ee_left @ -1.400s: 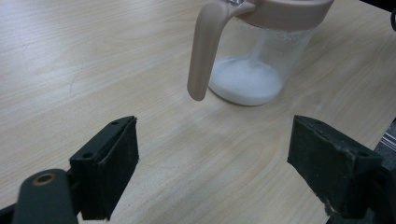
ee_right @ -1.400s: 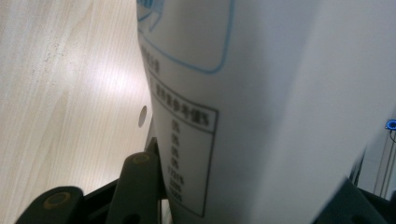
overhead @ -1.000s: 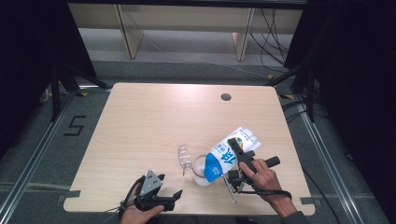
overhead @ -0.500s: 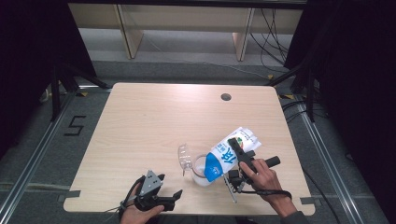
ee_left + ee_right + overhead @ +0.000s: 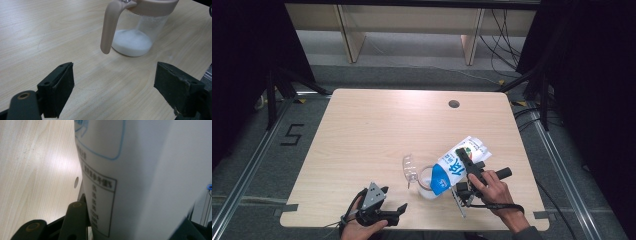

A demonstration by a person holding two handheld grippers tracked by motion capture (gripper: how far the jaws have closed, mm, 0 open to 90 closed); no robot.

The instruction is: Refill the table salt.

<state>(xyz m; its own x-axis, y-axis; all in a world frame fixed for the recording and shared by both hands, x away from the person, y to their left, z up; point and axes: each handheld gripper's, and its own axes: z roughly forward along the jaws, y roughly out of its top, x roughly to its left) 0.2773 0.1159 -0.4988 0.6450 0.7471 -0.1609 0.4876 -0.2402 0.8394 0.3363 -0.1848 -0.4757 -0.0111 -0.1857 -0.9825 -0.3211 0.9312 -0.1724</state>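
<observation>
Wooden table [image 5: 377, 130] stands on grey floor [image 5: 252, 155] before shelving [image 5: 412, 20].

right gripper [image 5: 463, 172] – we clamp the tilted carton [image 5: 455, 166], blue end over the jug [image 5: 422, 175] | jug – near the table's [image 5: 377, 125] front edge | left gripper [image 5: 382, 212] – we rest it at the front edge, jaws apart

I'm looking past my grippers across a pale wooden table [image 5: 377, 130] with a round cable hole [image 5: 454, 104]; beyond it wooden shelving [image 5: 412, 30] is standing on grey floor [image 5: 257, 155], darkness closing in on both sides.
</observation>
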